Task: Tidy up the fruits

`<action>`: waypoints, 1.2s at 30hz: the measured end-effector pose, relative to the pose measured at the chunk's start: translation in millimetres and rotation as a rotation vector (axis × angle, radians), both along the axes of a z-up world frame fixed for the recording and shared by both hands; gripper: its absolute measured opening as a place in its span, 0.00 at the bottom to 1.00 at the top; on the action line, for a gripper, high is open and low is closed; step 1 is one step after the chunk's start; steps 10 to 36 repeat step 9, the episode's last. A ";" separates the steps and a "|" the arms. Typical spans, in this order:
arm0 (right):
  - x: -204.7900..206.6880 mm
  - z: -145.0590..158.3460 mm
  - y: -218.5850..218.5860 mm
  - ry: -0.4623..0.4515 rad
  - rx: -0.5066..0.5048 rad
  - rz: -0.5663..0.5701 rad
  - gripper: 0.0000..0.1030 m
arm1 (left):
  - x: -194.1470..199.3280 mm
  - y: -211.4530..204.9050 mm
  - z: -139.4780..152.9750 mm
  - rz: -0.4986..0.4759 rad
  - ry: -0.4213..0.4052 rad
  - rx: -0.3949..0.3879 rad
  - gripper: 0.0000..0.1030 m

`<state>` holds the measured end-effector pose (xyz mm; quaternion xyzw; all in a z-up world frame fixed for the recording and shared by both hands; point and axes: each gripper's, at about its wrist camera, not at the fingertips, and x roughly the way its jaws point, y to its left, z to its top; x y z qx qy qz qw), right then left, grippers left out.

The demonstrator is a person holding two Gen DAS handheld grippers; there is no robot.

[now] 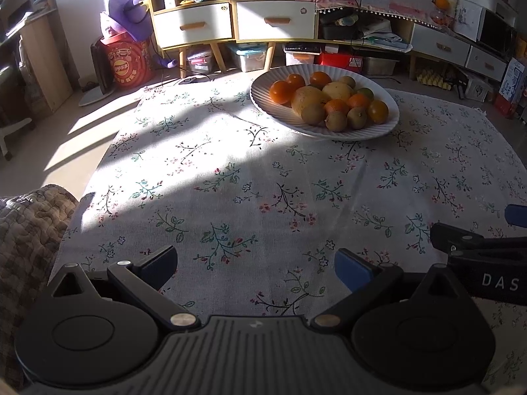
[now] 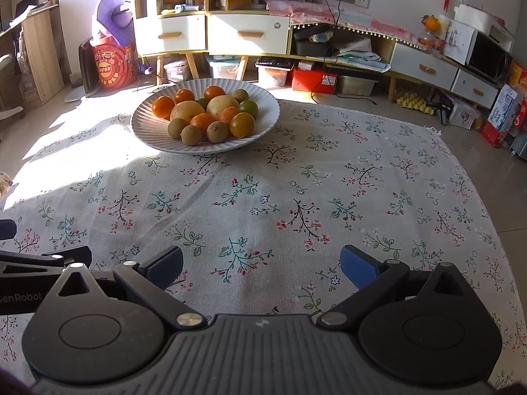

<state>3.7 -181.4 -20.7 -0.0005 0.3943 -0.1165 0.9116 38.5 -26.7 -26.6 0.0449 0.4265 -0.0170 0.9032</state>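
The left gripper [image 1: 257, 268] and the right gripper [image 2: 262, 266] both hang low over the flowered tablecloth [image 2: 329, 177] with their jaws spread wide and nothing between them; each shows only as a cut-off black edge in the other's view. Well ahead of both, on the far part of the cloth, a white ribbed plate [image 2: 148, 128] holds the piled fruit [image 2: 206, 113]: oranges, brown kiwis, two pale yellow pieces and something green that is mostly hidden behind them. Strong sun washes out the cloth's left side, and the plate's base sits in shadow.
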 end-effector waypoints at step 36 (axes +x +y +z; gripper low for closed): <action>-0.9 1.3 -0.7 -0.004 -0.003 -0.006 0.99 | -0.4 -1.8 -1.5 -0.013 -0.005 0.010 0.91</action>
